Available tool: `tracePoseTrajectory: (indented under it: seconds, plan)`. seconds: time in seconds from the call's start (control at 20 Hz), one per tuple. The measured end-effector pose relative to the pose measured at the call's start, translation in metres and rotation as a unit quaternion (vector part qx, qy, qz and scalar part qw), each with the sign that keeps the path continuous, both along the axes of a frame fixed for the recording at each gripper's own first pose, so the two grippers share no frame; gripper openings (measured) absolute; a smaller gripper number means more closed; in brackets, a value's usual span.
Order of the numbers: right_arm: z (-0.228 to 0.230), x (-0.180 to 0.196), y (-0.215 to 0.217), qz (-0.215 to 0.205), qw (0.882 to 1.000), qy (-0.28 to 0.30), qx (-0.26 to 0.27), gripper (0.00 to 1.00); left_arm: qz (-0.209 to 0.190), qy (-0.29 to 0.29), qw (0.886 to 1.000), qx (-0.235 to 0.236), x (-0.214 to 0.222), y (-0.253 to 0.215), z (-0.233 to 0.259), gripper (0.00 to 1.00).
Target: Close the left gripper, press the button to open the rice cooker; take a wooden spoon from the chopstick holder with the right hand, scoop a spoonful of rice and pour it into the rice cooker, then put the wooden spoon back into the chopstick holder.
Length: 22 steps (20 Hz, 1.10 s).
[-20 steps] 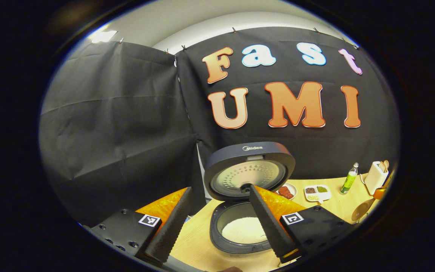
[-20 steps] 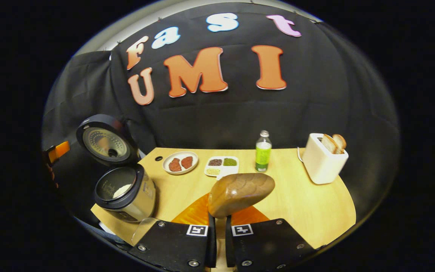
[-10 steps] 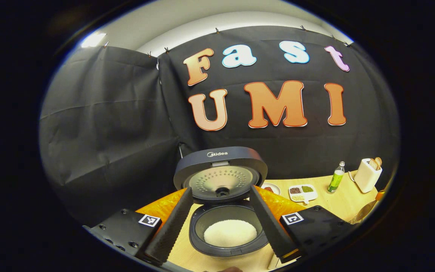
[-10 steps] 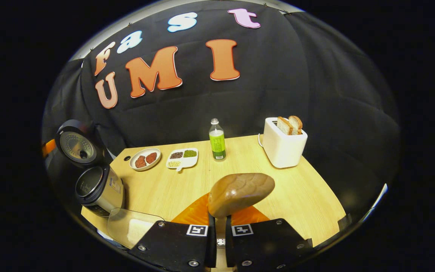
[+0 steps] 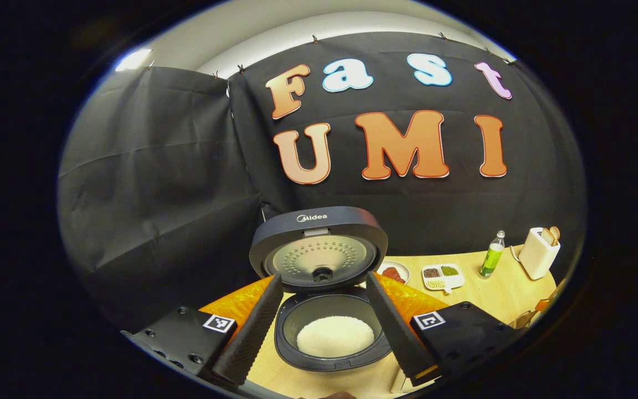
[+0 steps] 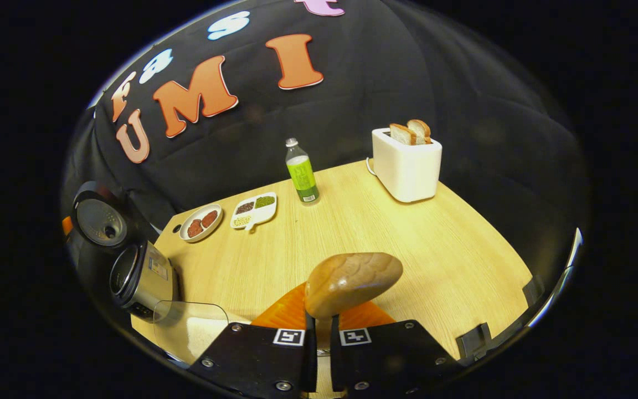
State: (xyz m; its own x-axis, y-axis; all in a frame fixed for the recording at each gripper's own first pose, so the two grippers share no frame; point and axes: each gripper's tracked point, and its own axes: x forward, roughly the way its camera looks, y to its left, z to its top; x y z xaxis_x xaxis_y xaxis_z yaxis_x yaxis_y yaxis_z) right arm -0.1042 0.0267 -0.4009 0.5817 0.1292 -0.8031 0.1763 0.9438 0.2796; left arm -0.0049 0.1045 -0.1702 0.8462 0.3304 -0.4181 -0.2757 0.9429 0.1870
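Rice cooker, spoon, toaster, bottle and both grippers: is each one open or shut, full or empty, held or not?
Rice cooker: lid up, white rice in the pot.
Spoon: held in the right gripper, bowl up front.
Left gripper: open, holding nothing.
Toaster: two bread slices sticking up.
Bottle: upright, cap on.
Plate: two reddish pieces on it.
Divided dish: grains in its compartments.

Lighting/quality: even overhead light, sharp centre.
Heavy fisheye bending at edges (rim goes dim); soft glare on wooden table [image 6: 385, 221].
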Motion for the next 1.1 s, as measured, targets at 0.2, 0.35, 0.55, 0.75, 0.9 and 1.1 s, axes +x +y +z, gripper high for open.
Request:
tracePoseTrajectory:
  seconds: [0.2, 0.35, 0.55, 0.75, 0.9, 1.1]
  plan:
    - [-0.019, -0.007, -0.004, -0.017, 0.999, 0.020, 0.020, 0.09, 0.000, 0.010, 1.000, 0.000, 0.001, -0.003, -0.003, 0.94]
    - [-0.026, -0.009, -0.010, -0.031, 0.999, 0.025, 0.034, 0.10, 0.000, 0.016, 1.000, -0.010, 0.003, -0.009, -0.005, 1.00]
    - [-0.030, -0.008, -0.016, -0.049, 0.997, 0.035, 0.058, 0.10, -0.006, 0.006, 1.000, 0.003, 0.014, -0.004, 0.007, 0.94]
    - [-0.039, -0.012, -0.024, -0.105, 0.983, 0.073, 0.134, 0.16, -0.005, -0.023, 1.000, 0.018, 0.031, 0.011, 0.030, 0.95]
    - [-0.042, -0.019, -0.029, -0.133, 0.972, 0.090, 0.172, 0.23, -0.002, -0.039, 0.999, 0.017, 0.038, 0.017, 0.041, 1.00]
    - [-0.045, -0.031, -0.037, -0.125, 0.976, 0.098, 0.148, 0.47, -0.006, -0.080, 0.996, 0.026, 0.061, 0.025, 0.076, 1.00]
